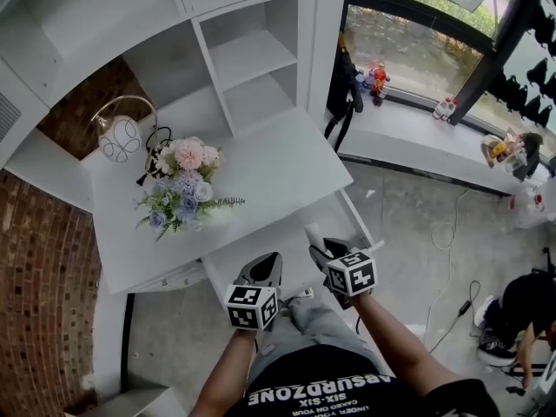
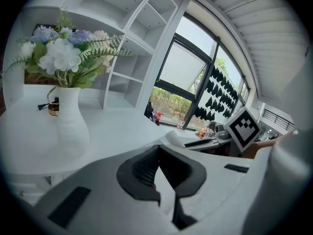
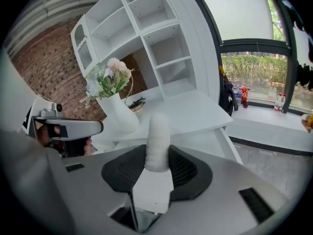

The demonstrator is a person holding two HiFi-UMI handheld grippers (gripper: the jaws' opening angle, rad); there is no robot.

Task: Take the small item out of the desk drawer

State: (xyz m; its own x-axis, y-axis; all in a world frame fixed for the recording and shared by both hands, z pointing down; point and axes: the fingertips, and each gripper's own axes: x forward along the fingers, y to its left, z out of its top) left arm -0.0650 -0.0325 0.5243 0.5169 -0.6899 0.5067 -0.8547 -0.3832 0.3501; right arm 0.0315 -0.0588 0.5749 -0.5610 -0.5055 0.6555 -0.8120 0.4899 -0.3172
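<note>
Roll out, held over open drawer
R hand-held gripper (image 1: 320, 252) grips white roll (image 3: 157, 131) above drawer (image 1: 352, 217); L hand-held gripper (image 1: 268, 266) closed, empty. Extraction step looks done; next prob needs roll set on desk (image 1: 278, 163)

Shirt (image 1: 347, 387) print, upside down: "ABSURDZONE", "SIX-SIX"; smaller lines illegible.

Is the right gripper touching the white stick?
Touching. The right gripper view shows the white stick squeezed between the right gripper's two pads.
</note>
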